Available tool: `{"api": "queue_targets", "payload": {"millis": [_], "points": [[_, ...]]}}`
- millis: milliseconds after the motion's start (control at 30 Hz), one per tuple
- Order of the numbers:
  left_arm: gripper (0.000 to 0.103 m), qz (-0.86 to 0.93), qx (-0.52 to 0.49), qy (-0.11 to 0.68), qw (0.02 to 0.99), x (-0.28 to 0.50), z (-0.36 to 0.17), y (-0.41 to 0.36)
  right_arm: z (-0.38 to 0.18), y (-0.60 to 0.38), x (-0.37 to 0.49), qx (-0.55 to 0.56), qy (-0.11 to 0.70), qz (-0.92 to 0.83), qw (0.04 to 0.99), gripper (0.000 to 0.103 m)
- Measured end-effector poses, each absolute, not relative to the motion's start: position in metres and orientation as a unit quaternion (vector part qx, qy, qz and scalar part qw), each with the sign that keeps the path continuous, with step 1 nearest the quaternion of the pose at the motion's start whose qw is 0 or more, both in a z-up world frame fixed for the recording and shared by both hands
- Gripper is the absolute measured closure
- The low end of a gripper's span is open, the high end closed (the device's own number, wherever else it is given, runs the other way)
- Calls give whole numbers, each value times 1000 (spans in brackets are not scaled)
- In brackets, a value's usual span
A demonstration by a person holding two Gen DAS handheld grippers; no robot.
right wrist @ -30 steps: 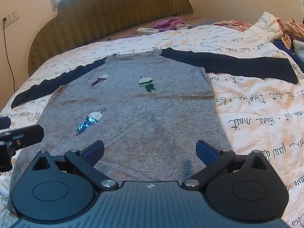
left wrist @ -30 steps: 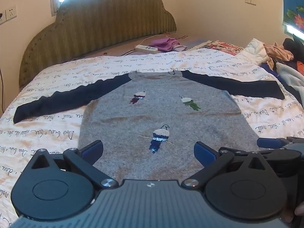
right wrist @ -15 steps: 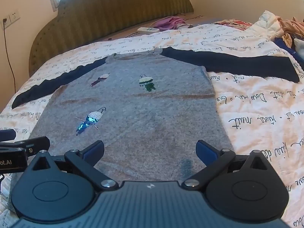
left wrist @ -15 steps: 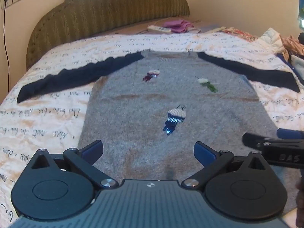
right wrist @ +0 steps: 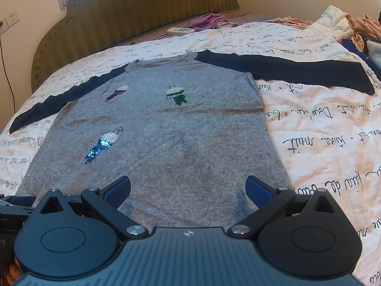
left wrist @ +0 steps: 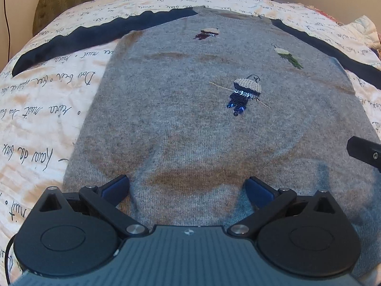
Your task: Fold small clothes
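grey sweater [left wrist: 190, 124] flat on bed [right wrist: 321, 128], hem just ahead of both jaws. left gripper [left wrist: 188, 188] and right gripper [right wrist: 188, 188] spread wide, empty. pre-grasp step; next: lower, pinch hem corners.

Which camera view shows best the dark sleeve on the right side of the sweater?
The right wrist view: the right dark sleeve lies there whole, from shoulder to cuff, flat on the bedcover. The left wrist view shows this sleeve only partly, cut at the picture's edge.
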State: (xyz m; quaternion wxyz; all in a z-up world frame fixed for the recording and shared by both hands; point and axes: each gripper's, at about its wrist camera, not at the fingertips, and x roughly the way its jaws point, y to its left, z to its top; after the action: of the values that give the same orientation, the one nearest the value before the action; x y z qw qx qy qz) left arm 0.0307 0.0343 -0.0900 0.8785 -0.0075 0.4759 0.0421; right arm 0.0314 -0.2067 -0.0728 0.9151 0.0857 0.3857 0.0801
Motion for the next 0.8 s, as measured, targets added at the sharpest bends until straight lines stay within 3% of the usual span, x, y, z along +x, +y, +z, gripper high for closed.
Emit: {"api": "queue_targets", "payload": {"millis": [800], "points": [[0,37,20,443,895,59,-58,17,-66,-216,64,77,377,88,919,0]]}}
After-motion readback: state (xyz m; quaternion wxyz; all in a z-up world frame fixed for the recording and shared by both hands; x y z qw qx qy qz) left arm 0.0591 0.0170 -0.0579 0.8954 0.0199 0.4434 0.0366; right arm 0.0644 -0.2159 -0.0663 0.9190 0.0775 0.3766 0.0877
